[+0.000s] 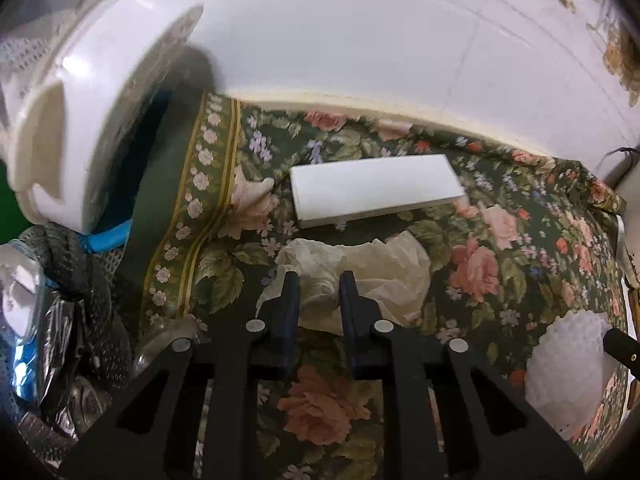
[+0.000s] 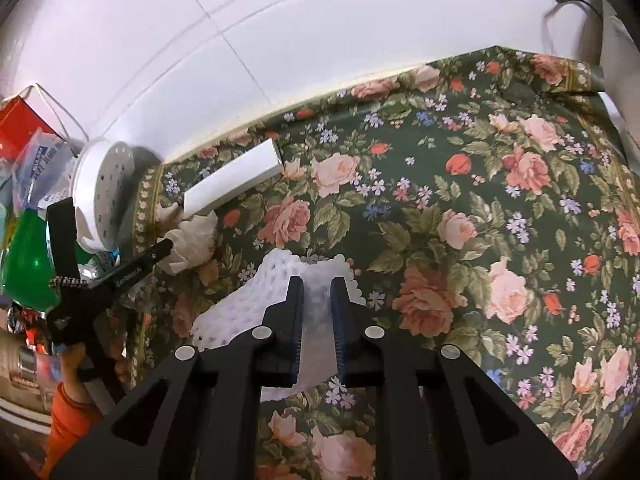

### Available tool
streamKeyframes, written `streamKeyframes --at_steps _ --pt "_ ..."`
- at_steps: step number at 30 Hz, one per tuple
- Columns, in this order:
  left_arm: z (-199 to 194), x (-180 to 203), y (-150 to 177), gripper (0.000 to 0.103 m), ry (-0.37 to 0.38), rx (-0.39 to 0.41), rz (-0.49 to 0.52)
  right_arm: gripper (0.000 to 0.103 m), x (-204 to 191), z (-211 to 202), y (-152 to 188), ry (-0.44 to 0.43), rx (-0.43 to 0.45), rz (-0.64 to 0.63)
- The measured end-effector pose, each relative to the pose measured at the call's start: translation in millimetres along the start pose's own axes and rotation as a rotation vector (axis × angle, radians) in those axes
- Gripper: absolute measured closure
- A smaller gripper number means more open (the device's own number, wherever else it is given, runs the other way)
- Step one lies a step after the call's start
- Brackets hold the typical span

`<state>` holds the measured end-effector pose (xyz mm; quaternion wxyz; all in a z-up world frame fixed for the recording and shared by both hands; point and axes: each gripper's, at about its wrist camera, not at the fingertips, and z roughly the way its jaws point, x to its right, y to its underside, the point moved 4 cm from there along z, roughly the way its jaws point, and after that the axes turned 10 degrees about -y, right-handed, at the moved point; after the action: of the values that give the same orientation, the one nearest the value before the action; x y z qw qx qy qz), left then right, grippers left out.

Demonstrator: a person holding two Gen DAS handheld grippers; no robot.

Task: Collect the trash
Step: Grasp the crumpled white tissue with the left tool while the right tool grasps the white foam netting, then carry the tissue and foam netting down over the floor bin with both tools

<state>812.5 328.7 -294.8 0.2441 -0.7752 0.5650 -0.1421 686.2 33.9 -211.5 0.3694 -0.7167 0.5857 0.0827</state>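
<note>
Right now your left gripper (image 1: 319, 280) has its jaws pinching the crumpled white tissue paper (image 1: 360, 276), which lies on the desk's dark green floral cloth (image 1: 500, 240). Your right gripper (image 2: 317, 285) has its jaws clamped on the white foam mesh fruit sleeve (image 2: 256, 300), pads pressing the netting between them; the sleeve also sits on the cloth.

Just beyond the tissue, a flat white rectangular box (image 1: 372, 190) lies near the desk's back edge, by the white tiled wall (image 1: 360, 40). Tissue and box are near each other; can't tell if they touch.

At the desk's left end a white perforated plastic bin (image 2: 102, 196) shows, with clutter beside it: a green plastic item (image 2: 28, 264), clear bags and silver foil wrappers (image 1: 24, 340).

From the right wrist view your left gripper reaches the tissue from the left side, with your hand (image 2: 76, 364) and orange sleeve (image 2: 68, 428) behind it.
</note>
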Motion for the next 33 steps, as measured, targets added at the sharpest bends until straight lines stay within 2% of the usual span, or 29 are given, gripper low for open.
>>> streamKeyframes --at_steps 3,6,9,14,17,24,33 --pt "-23.9 7.1 0.5 0.085 0.024 0.030 -0.003 0.091 3.7 -17.4 0.8 -0.006 0.024 0.002" --pt "-56.9 18.4 2.3 0.085 0.006 0.093 0.032 0.091 7.9 -37.3 0.3 -0.007 0.057 -0.001" --pt "-84.9 29.8 6.1 0.085 0.021 0.134 0.038 0.091 13.7 -58.5 0.1 -0.005 0.088 -0.013" --pt "-138.4 56.5 22.1 0.085 0.030 0.196 0.025 0.091 30.6 -102.7 6.5 -0.031 0.136 -0.032" --pt "-171.0 74.5 38.8 0.085 0.013 0.228 -0.001 0.091 39.2 -128.5 14.5 -0.052 0.155 -0.059" --pt "-228.9 117.4 91.7 0.085 0.034 0.256 -0.071 0.091 54.0 -190.9 37.0 -0.066 0.193 -0.147" --pt "-295.7 142.2 147.2 0.085 0.058 0.284 -0.096 0.091 54.9 -239.6 66.9 -0.108 0.200 -0.214"
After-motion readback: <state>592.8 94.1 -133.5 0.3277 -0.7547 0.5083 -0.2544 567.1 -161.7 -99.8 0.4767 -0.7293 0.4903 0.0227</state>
